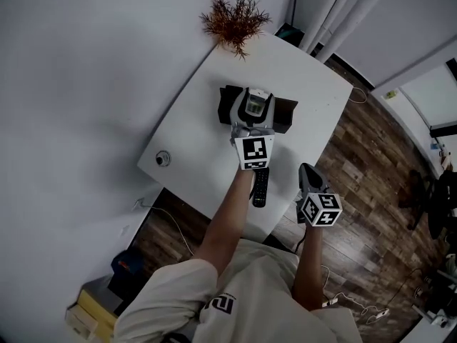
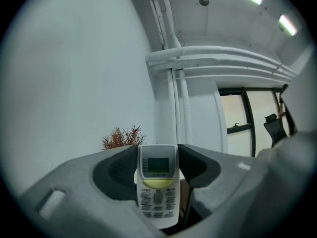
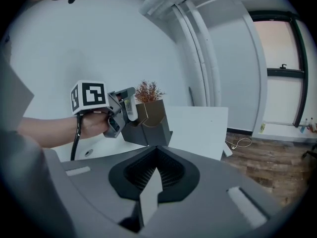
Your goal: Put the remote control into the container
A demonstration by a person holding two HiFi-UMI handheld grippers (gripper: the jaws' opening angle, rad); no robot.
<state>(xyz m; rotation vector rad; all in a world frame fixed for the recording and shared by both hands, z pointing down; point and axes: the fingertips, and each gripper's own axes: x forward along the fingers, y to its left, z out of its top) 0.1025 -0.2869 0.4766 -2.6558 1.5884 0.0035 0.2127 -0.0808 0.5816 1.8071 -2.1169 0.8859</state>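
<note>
Remote control [image 2: 157, 192], white with a small display and a yellow key, stands upright between the jaws of the left gripper [image 1: 254, 113], which clamp its two long edges. It is raised just above the dark container [image 3: 151, 123] and not yet inside. It looks like a light, rigid plastic shell with smooth sides, so it could slide if the clamp eases. The flat long edges around mid-body are the sound place to hold it, clear of the keys and screen. The container stands on the white table [image 1: 307, 77], with a dried reddish plant [image 1: 234, 18] at the far corner. A second, black remote [image 1: 260, 186] lies near the table's front edge. The right gripper [image 3: 152, 180] hangs off that edge, jaws pressed together on nothing.
</note>
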